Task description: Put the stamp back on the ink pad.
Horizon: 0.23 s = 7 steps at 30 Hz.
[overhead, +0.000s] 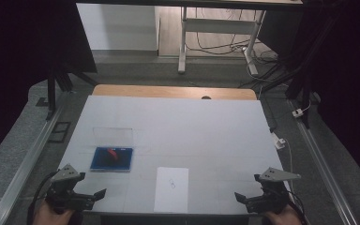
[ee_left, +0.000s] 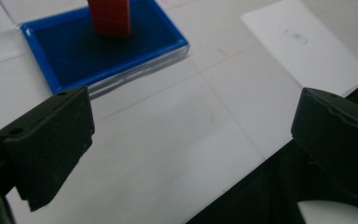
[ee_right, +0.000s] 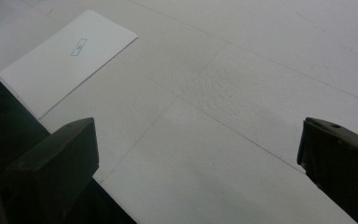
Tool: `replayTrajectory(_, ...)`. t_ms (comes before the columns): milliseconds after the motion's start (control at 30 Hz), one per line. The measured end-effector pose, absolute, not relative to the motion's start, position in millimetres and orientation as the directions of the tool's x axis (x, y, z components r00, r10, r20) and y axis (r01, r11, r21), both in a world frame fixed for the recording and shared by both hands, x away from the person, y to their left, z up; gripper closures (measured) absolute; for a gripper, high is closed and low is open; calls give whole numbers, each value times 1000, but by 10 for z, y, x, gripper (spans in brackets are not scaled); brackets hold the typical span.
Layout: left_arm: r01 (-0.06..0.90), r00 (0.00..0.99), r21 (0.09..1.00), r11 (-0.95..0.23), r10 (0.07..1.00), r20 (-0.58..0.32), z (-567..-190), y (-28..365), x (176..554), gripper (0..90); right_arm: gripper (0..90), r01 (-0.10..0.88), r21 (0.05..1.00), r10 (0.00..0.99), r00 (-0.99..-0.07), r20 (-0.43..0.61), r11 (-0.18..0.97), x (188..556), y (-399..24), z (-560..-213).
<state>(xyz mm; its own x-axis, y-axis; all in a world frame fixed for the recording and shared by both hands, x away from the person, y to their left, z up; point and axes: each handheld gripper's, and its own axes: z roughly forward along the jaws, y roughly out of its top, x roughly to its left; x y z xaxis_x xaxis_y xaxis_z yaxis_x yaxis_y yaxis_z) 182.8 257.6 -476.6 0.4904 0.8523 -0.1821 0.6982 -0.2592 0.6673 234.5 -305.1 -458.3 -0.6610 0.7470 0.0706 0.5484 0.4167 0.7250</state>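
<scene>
I see white table (overhead: 206,126) mid-frame in high view. White sheet (overhead: 171,189) bottom centre, small mark on it. Blue tray (overhead: 112,159) lower left; left gripper view shows red block (ee_left: 109,17), seemingly ribbed, upright inside. Left gripper (overhead: 101,194), right gripper (overhead: 239,197): both released, empty.

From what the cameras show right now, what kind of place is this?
Probably a lab or recording workspace, not a home. A table with a white cover holds a blue tray and a sheet of paper. Behind it stand a desk frame with loose cables on the floor, and dark curtains at both sides.
</scene>
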Motion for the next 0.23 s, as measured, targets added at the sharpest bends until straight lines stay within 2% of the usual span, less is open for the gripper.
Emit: replayTrajectory(233, 714, 481, 655, -248, 854, -201, -4775, 2596, 1843, 0, 0, 550, 721, 750, -658, 63, 422, 2346, -3037, -4590)
